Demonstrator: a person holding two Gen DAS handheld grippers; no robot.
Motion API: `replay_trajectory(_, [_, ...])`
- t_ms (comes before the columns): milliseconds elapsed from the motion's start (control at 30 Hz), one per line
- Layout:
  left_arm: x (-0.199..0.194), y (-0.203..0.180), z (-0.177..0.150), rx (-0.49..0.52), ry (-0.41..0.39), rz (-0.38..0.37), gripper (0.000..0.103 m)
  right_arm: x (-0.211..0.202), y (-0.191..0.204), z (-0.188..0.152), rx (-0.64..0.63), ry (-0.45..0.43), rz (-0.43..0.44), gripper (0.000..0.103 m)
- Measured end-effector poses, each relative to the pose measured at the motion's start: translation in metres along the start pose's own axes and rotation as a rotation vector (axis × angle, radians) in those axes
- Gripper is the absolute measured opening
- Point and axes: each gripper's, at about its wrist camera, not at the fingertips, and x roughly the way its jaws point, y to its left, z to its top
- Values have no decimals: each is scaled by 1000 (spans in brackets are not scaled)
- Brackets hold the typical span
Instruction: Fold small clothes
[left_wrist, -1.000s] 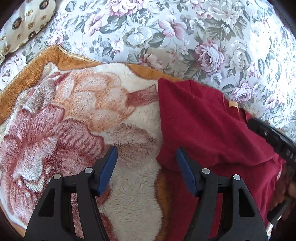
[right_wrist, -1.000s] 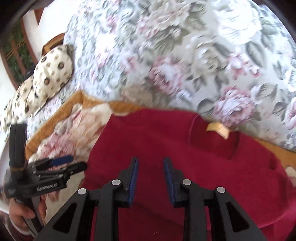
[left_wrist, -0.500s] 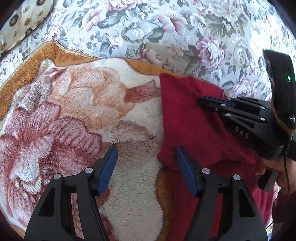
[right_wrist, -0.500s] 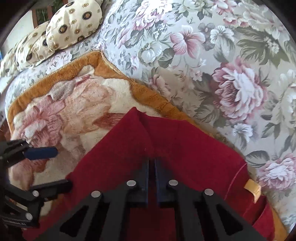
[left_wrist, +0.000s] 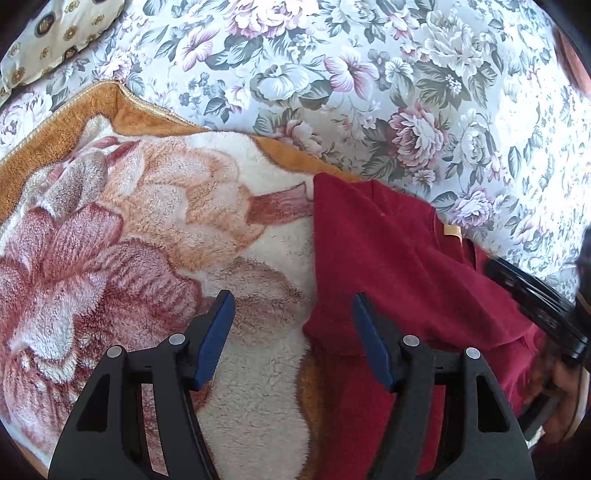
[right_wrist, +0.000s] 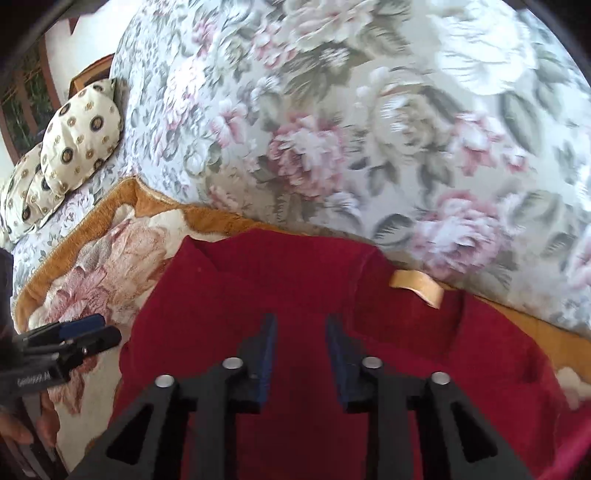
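Floral bedcover (left_wrist: 369, 74); on it a plush blanket (left_wrist: 129, 240), orange-edged. Red garment (left_wrist: 388, 266): lies on the blanket's right part, one side already folded inward, tan neck label (right_wrist: 417, 286) showing. Left hand-held gripper (left_wrist: 293, 332): open wide, empty, straddling the garment's left edge. Right hand-held gripper (right_wrist: 300, 350): parted, empty, above the cloth. We judge folding mid-way; next calls for pinching an edge for a further fold.
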Motion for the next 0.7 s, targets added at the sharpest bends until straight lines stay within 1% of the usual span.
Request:
replay_trajectory(67, [-1,-2,0,5,-5,3,66,-26,-30,-14,38,-25,-127,38])
replay_trajectory(133, [-1,-4,0,2,-8,3,66,-44,-66,-26,91,-27,-264,43])
replay_trajectory(167, [-1,-5,0,0,-9,3,66,-48,-82,-31,126,-19,-312,45])
replay_trajectory(200, [-1,-7,0,0,-11,3,66,-46,-98,-35,163,8,-335,46])
replay_trajectory(233, [-1,-9,0,3,-12,3,66,-40,-111,-37,193,45,-328,46])
replay_trajectory(267, [0,-11,0,10,-12,3,66,-33,-121,-40,222,75,-294,46])
replay_trajectory(300, [1,-13,-1,16,-12,6,66,-26,-127,-43,245,94,-239,45])
replay_trajectory(333, [2,-16,-1,24,-11,10,66,-21,-129,-45,255,100,-192,39])
replay_trajectory(367, [3,-18,-1,30,-9,11,66,-19,-128,-45,258,98,-176,16])
replay_trajectory(400, [4,-19,-1,35,-9,12,66,-25,-125,-45,245,70,-203,5])
replay_trajectory(467, [5,-23,-2,42,-10,6,66,-47,-121,-42,231,-23,-199,5])
replay_trajectory(533, [6,-28,-3,59,-8,-2,66,-64,-119,-42,247,-57,-235,5])
replay_trajectory(567, [8,-30,-3,70,-2,3,66,-68,-121,-43,256,-55,-263,5])
replay_trajectory(633, [14,-37,-4,89,13,11,66,-62,-125,-47,264,-22,-311,5])
replay_trajectory(700, [20,-44,-5,111,28,18,66,-48,-135,-49,302,3,-321,5])
